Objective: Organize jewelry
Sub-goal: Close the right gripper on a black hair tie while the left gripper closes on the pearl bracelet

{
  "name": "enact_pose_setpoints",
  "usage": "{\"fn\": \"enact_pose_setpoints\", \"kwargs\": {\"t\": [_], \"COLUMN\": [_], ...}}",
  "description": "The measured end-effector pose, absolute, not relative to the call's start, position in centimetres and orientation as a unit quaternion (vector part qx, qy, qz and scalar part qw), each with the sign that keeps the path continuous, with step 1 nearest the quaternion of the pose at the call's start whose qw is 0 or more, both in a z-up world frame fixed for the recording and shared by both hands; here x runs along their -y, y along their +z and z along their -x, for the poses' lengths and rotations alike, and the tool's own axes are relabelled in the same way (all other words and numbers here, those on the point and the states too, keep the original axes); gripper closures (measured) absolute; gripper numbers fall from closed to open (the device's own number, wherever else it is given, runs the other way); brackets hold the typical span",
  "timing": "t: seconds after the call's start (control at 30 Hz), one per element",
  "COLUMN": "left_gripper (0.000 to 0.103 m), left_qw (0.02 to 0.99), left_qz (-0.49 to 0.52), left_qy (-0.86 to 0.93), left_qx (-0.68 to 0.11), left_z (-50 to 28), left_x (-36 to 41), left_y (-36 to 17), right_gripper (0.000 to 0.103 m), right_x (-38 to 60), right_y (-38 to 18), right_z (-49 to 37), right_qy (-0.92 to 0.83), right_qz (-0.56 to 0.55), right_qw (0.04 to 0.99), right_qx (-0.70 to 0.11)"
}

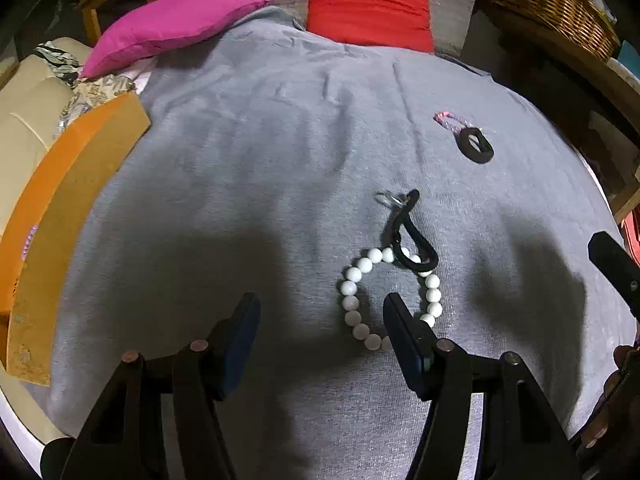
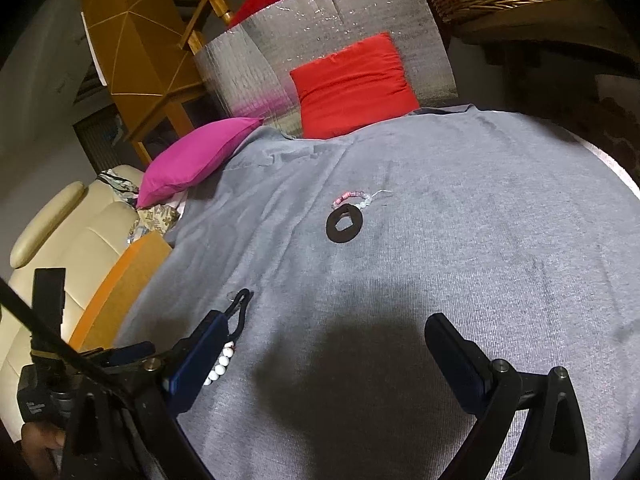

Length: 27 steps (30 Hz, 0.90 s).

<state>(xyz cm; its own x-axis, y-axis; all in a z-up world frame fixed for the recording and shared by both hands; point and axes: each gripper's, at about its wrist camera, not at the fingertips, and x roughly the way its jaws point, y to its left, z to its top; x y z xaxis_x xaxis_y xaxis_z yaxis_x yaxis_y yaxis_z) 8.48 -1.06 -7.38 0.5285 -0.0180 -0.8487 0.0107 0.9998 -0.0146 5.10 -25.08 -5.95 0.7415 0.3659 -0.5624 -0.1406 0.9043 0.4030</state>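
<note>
A white bead bracelet [image 1: 352, 300] lies on the grey cloth [image 1: 260, 140], with a black cord loop [image 1: 416, 248] and a small metal ring [image 1: 388, 199] across its far side. My left gripper [image 1: 320, 312] is open just above the cloth, its right finger over the bracelet's near side. Farther right lie a black ring-shaped piece [image 1: 476, 146] and a pink bead bracelet [image 1: 450, 120]. My right gripper [image 2: 328, 332] is open and empty above the cloth. In the right wrist view the black ring piece [image 2: 344, 222], pink bracelet [image 2: 348, 198] and white beads [image 2: 220, 364] show.
An orange box [image 1: 60, 220] stands at the cloth's left edge beside a cream sofa [image 1: 24, 128]. A magenta cushion [image 1: 172, 24] and a red cushion [image 1: 368, 6] lie at the far edge. A wicker basket [image 1: 560, 4] is at the far right.
</note>
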Motion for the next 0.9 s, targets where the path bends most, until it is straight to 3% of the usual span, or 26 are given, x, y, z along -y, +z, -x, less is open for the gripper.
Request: {"fn": "enact_pose_setpoints", "kwargs": {"t": [0.7, 0.9], "left_gripper": [0.039, 0.039], "left_qw": [0.866, 0.869], "left_qz": [-0.002, 0.005], "left_qy": [-0.006, -0.009], "left_qx": [-0.500, -0.495], "left_z": [-9.5, -9.3], "left_x": [1.5, 1.4], "left_y": [-8.9, -8.7], "right_gripper": [0.003, 0.003], "right_x": [25.2, 25.4], "right_y": [-5.9, -6.1], "right_z": [-5.0, -6.7], "right_qy": [0.134, 0.101], "right_qz": [-0.166, -0.147], "right_qw": [0.919, 0.912], "right_qx": [-0.331, -0.370]}}
